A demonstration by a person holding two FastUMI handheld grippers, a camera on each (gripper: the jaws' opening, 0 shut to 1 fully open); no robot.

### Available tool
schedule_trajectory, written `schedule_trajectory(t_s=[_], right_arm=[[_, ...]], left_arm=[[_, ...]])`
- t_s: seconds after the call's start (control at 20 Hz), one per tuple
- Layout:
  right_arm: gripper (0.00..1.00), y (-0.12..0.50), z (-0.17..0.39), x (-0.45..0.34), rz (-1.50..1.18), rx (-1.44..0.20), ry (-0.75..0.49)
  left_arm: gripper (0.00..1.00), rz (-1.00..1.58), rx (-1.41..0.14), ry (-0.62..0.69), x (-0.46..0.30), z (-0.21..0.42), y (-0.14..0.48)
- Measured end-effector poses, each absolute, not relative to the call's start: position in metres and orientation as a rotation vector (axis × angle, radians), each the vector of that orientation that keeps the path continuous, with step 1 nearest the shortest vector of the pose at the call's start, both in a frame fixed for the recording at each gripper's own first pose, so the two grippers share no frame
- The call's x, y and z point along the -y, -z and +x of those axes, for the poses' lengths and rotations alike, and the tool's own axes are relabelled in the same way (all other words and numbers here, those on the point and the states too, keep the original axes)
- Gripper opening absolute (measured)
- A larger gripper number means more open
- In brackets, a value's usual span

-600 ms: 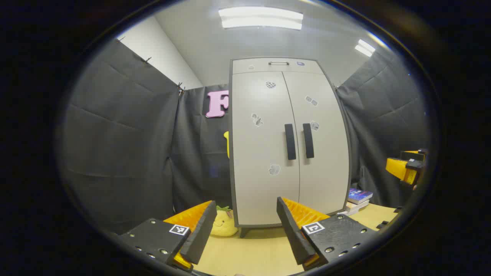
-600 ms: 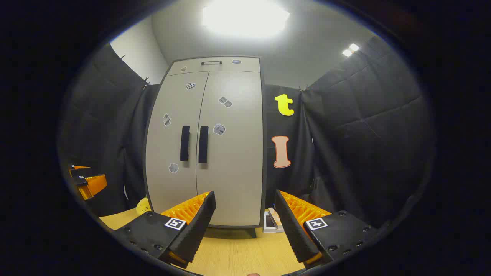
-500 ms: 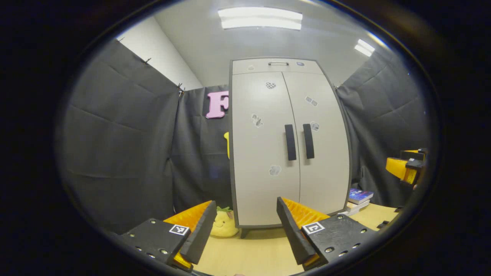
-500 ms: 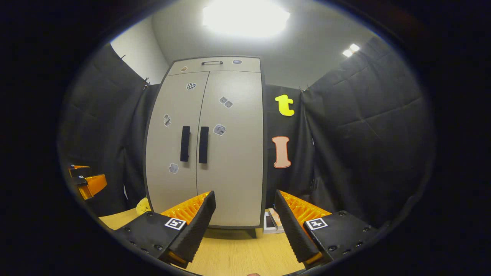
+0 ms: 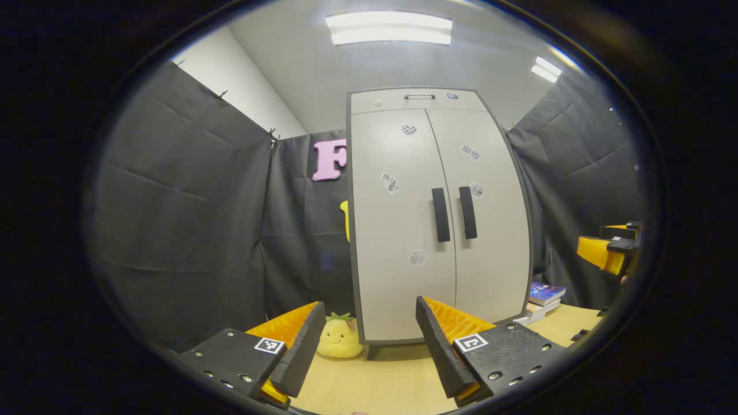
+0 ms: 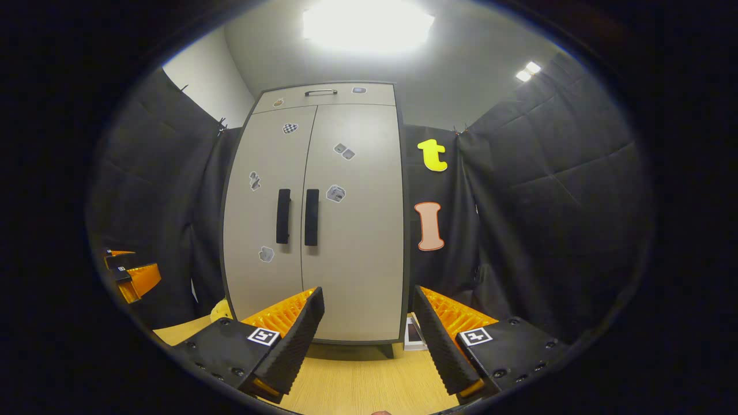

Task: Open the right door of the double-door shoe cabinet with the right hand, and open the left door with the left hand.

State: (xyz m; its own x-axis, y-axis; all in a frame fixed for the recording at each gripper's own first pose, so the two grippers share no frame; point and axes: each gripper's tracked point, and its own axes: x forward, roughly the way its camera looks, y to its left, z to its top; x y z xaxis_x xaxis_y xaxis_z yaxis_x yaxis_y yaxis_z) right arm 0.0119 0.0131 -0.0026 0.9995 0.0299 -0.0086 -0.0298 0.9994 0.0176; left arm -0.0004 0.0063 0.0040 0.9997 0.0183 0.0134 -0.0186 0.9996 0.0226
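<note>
Grey laminate shoe cabinet stands at the table's far edge, both doors closed. Rigid hinged panels, probably light (maybe a catch). I'd grip the dark vertical handles: right handle with right gripper, left handle with left gripper. Both jaws wide apart, empty, well short.

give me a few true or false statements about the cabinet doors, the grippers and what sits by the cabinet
1. Both cabinet doors are shut. True: the left door and right door meet flush.
2. The right gripper is clamped on a door handle. False: it is open, apart from the right handle.
3. A yellow plush toy sits by the cabinet's foot. True.
4. The left gripper holds a book. False: it is open and empty; the books lie beside the cabinet.
</note>
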Motion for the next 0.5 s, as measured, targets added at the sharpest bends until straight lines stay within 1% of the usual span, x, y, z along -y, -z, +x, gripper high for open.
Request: schedule_trajectory(t_s=[0.25,0.5], right_arm=[[0.97,-0.004,0.026,-0.023,0.047,-0.016,-0.061],[0.97,-0.023,0.061,-0.022,0.068,-0.001,-0.066]], left_arm=[[0.92,0.032,0.02,-0.025,-0.006,-0.001,-0.005],[0.92,0.031,0.012,-0.045,-0.012,-0.006,-0.003]])
